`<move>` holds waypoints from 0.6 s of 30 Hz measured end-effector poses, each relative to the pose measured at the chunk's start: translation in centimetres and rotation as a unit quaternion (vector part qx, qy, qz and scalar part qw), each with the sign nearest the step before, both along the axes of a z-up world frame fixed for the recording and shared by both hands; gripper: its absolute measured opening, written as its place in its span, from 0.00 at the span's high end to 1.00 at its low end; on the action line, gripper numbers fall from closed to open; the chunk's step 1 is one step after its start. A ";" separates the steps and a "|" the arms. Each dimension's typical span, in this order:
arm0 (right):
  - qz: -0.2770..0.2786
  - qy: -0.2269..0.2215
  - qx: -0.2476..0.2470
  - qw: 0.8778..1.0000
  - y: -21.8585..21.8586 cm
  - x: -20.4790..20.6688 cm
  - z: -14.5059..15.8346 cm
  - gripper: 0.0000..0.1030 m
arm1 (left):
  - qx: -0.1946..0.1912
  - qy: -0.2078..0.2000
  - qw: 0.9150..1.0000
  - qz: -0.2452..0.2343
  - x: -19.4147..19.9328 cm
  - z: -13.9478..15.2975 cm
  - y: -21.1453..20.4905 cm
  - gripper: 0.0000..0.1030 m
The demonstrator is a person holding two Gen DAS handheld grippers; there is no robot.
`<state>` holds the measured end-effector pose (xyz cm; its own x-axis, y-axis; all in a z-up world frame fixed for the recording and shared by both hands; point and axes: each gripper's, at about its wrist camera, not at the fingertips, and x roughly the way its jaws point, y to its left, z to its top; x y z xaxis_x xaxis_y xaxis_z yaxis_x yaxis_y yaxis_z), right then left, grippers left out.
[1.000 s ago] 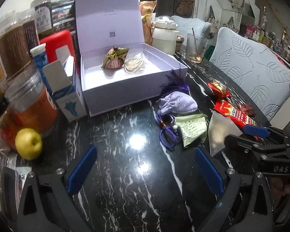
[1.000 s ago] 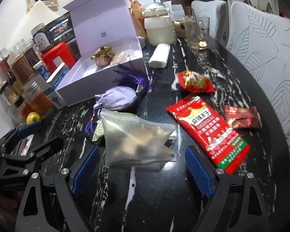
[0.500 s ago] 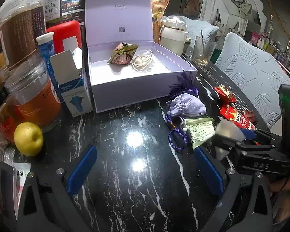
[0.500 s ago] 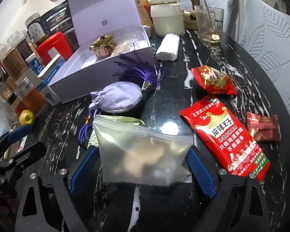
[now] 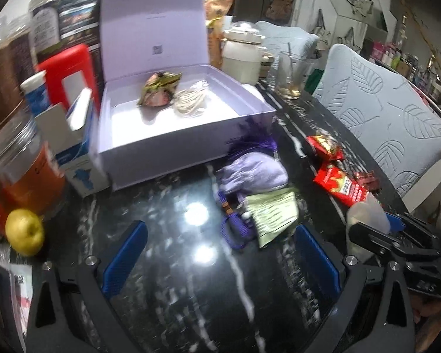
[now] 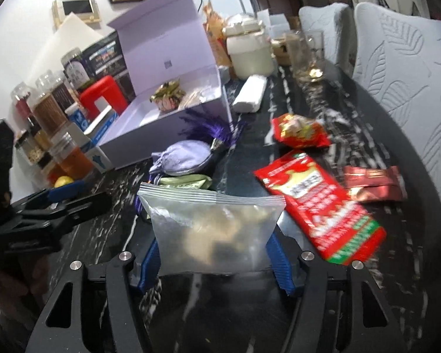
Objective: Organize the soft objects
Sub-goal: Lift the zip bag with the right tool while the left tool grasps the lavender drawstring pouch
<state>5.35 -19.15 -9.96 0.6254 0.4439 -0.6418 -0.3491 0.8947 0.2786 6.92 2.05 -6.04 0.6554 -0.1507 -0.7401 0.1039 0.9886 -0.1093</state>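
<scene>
My right gripper [image 6: 214,261] has a clear zip bag [image 6: 211,229] of pale contents standing upright between its blue pads. The jaws are closing and the pads touch the bag's lower sides. Behind it lie a green sachet [image 6: 185,181], a lilac drawstring pouch [image 6: 182,158] and a purple tassel [image 6: 214,129]. The open lilac box [image 5: 176,147] holds a gold-wrapped sachet [image 5: 158,91] and a coil of pale cord [image 5: 191,103]. My left gripper [image 5: 220,260] is open over bare black marble, left of the pouch [image 5: 252,173], with nothing between its fingers.
Red snack packets [image 6: 317,203] and a brown one [image 6: 373,184] lie right of the bag. Jars [image 5: 29,158], a yellow apple [image 5: 25,231] and a blue-white carton [image 5: 73,153] crowd the left. A glass [image 5: 291,73] and a white jar [image 5: 244,56] stand behind. A padded chair [image 5: 391,123] borders the right.
The right jaws have narrowed from wide apart onto the zip bag, which has gone from lying flat to standing upright. The left gripper has shifted a little toward the box, still open.
</scene>
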 end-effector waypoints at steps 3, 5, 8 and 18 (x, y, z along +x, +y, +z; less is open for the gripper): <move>-0.014 -0.008 0.003 1.000 -1.4 -0.6 0.6 0.38 | -0.008 -0.006 1.000 0.002 0.7 0.1 -1.3 0.01; -0.021 -0.009 0.010 1.000 -2.5 -0.7 0.8 0.38 | -0.005 -0.011 1.000 0.015 1.2 0.2 -2.0 0.01; -0.033 -0.008 0.018 0.999 -3.8 -0.5 0.8 0.38 | -0.005 -0.008 1.000 0.017 2.4 0.1 -3.0 0.01; -0.040 -0.005 0.047 0.998 -5.9 0.5 0.5 0.38 | -0.026 0.034 0.999 0.033 6.3 -2.0 -4.2 0.01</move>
<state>5.81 -25.05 -9.41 0.6675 0.4496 -0.5936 -0.2806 0.8902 0.3588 13.19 -2.11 -8.01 0.6137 -0.1489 -0.7754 0.0296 0.9857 -0.1658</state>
